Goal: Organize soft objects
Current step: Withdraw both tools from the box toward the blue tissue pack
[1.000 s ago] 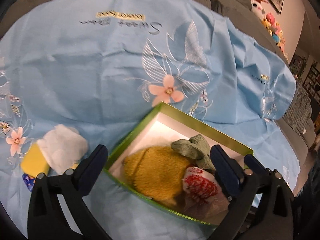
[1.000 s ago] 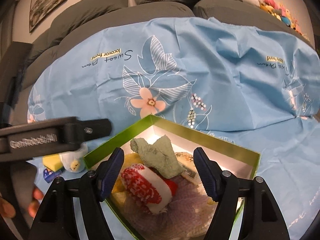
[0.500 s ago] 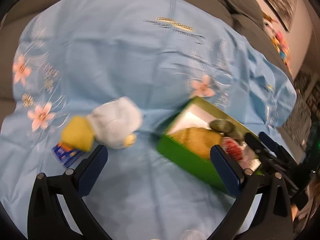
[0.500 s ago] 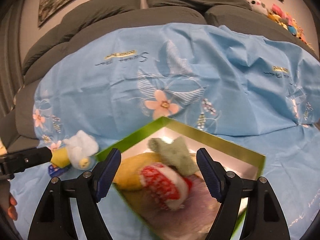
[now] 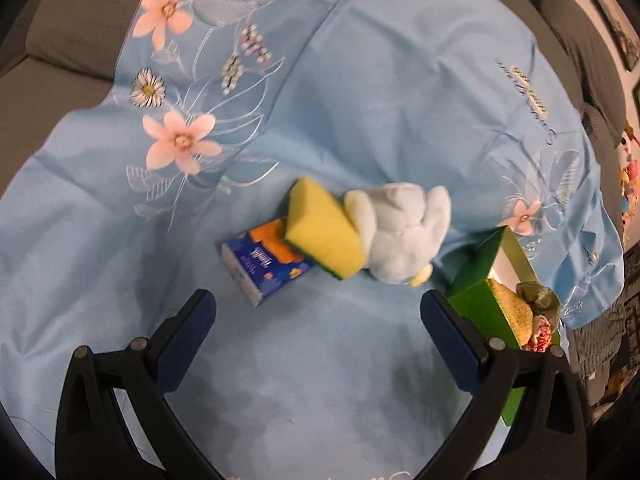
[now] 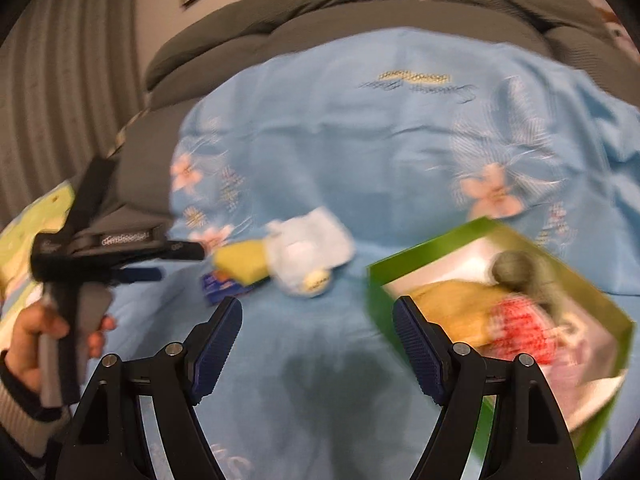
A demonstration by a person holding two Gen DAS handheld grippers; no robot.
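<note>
A yellow sponge (image 5: 323, 232), a pale blue plush toy (image 5: 400, 232) and a blue-orange tissue pack (image 5: 266, 266) lie together on the blue floral cloth (image 5: 360, 80). My left gripper (image 5: 316, 312) is open and empty just before them. A green box (image 6: 404, 276) to the right holds a mustard knit item (image 6: 452, 308), a red-white item (image 6: 520, 328) and a grey-green plush (image 6: 520, 268). My right gripper (image 6: 318, 328) is open and empty, between the pile (image 6: 304, 256) and the box. The left gripper also shows in the right wrist view (image 6: 176, 258).
The cloth covers a grey sofa with back cushions (image 6: 360, 12). Colourful plush toys (image 5: 630, 164) sit at the far right. A yellow-green patterned fabric (image 6: 24, 232) lies at the left edge.
Both grippers have swung left away from the box. The sponge, plush and tissue pack now sit in the middle of the left wrist view, and the box has shifted to the right.
</note>
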